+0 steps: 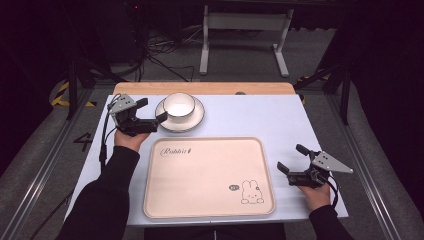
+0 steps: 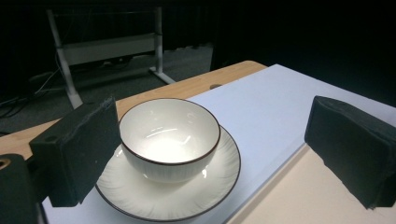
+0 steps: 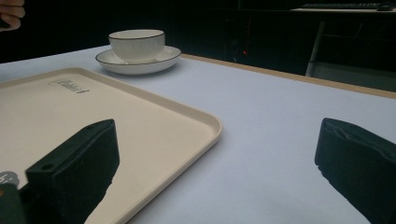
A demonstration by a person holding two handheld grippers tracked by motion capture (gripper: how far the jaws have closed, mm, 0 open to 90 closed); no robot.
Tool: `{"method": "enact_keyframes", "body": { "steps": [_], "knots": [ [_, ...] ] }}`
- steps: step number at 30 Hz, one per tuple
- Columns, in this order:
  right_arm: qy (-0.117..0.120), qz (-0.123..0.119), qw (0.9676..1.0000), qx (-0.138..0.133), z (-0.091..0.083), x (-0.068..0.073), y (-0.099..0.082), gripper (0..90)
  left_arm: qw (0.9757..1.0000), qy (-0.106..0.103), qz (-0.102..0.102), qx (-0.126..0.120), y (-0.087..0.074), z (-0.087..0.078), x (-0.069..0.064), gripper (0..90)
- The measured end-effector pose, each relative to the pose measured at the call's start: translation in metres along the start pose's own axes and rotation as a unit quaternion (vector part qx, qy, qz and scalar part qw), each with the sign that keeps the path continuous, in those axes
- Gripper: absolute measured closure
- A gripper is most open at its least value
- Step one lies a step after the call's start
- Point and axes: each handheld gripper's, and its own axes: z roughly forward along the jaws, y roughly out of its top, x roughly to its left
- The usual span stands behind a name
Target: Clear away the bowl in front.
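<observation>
I see my left gripper [image 1: 151, 111] spread wide just left of the white bowl [image 1: 179, 105], which stands upright, mouth up, on its saucer [image 1: 192, 120] behind the tray [image 1: 210, 200]. It seems not touching the saucer. My right gripper [image 1: 291, 159] rests released beside the tray.

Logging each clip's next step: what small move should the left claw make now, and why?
Probably ease the left claw forward and close on the bowl. Its jaws stand open, the bowl lies between and just beyond them in the left gripper view, and nothing is gripped yet. The bowl sits on a saucer behind the tray. The right claw is open, apart.
</observation>
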Motion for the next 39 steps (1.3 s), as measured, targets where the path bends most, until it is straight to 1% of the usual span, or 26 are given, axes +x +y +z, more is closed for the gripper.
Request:
{"method": "enact_keyframes", "body": {
  "steps": [2,5,6,8,11,13,15,17,19,20,22,25,26,27,28,29,31,32,33,34,35,36,37,38,39],
  "knots": [
    [-0.001,0.001,1.0,-0.001,0.0,0.0,0.0,0.1,1.0,-0.005,-0.006,-0.003,0.003,0.003,0.003,4.1],
    [0.001,0.007,1.0,-0.001,-0.001,-0.001,0.0,0.1,0.9999,-0.003,-0.01,-0.006,0.007,0.008,0.008,3.0],
    [0.001,0.007,1.0,-0.002,-0.001,-0.001,0.0,0.2,0.9999,-0.001,-0.016,-0.005,0.009,0.01,0.01,2.6],
    [0.002,0.009,1.0,-0.002,-0.001,-0.001,0.0,0.2,0.9994,0.005,-0.031,-0.014,0.01,0.012,0.012,1.1],
    [0.003,0.011,0.9999,-0.003,-0.001,-0.001,0.0,0.4,0.9991,0.014,-0.036,-0.017,0.013,0.017,0.016,0.3],
    [0.003,0.012,0.9999,-0.003,-0.001,-0.001,-0.001,0.4,0.999,0.022,-0.033,-0.019,0.015,0.021,0.015,0.4],
    [0.003,0.015,0.9999,-0.004,-0.001,-0.001,-0.001,0.3,0.999,0.029,-0.026,-0.021,0.018,0.024,0.014,0.4],
    [0.003,0.015,0.9999,-0.004,-0.001,-0.002,-0.001,0.3,0.9992,0.028,-0.022,-0.02,0.019,0.026,0.013,0.6],
    [0.002,0.019,0.9998,-0.006,-0.002,-0.002,-0.001,0.3,0.9995,0.028,-0.01,-0.012,0.022,0.029,0.014,0.9],
    [0.002,0.021,0.9998,-0.007,-0.002,-0.002,-0.001,0.3,0.9996,0.027,-0.009,-0.009,0.023,0.031,0.014,1.3],
    [0.002,0.022,0.9997,-0.008,-0.002,-0.003,-0.001,0.3,0.9994,0.033,-0.001,0.001,0.026,0.033,0.015,1.7],
    [0.002,0.023,0.9997,-0.007,-0.002,-0.003,-0.001,0.2,0.9994,0.028,0.008,0.02,0.029,0.039,0.018,4.9],
    [0.002,0.023,0.9997,-0.007,-0.002,-0.003,-0.001,0.3,0.9995,0.021,0.008,0.024,0.03,0.041,0.019,5.7],
    [0.002,0.023,0.9997,-0.007,-0.002,-0.003,-0.001,0.2,0.9995,0.017,0.01,0.026,0.031,0.042,0.02,7.9],
    [0.002,0.023,0.9997,-0.007,-0.002,-0.003,-0.001,0.3,0.9995,0.017,0.01,0.023,0.031,0.043,0.021,10.0],
    [0.002,0.023,0.9997,-0.007,-0.002,-0.003,-0.001,0.3,0.9996,0.013,0.009,0.024,0.032,0.044,0.022,10.7],
    [0.002,0.023,0.9997,-0.007,-0.002,-0.003,-0.001,0.3,0.9995,0.005,0.0,0.031,0.032,0.047,0.025,12.1],
    [0.002,0.024,0.9997,-0.006,-0.002,-0.003,-0.001,0.2,0.9994,0.001,0.001,0.033,0.031,0.049,0.027,12.7],
    [0.002,0.024,0.9997,-0.006,-0.002,-0.003,-0.001,0.3,0.9994,-0.003,-0.003,0.035,0.03,0.05,0.028,15.4],
    [0.002,0.024,0.9997,-0.006,-0.002,-0.003,-0.001,0.3,0.9992,0.0,-0.002,0.041,0.03,0.05,0.03,17.9],
    [0.002,0.024,0.9997,-0.006,-0.002,-0.003,-0.001,0.4,0.9991,-0.001,-0.005,0.042,0.029,0.051,0.031,19.8],
    [0.003,0.024,0.9997,-0.006,-0.002,-0.003,-0.001,0.4,0.9989,-0.007,-0.007,0.045,0.029,0.051,0.033,23.2],
    [0.003,0.024,0.9997,-0.006,-0.002,-0.003,-0.001,0.5,0.9988,-0.006,-0.009,0.047,0.028,0.052,0.035,25.4],
    [0.004,0.024,0.9997,-0.005,-0.002,-0.003,-0.001,0.6,0.9986,-0.011,-0.012,0.051,0.026,0.053,0.038,25.1],
    [0.004,0.024,0.9997,-0.005,-0.002,-0.003,-0.001,0.6,0.9986,-0.011,-0.012,0.051,0.026,0.053,0.038,25.2]
  ]
}}
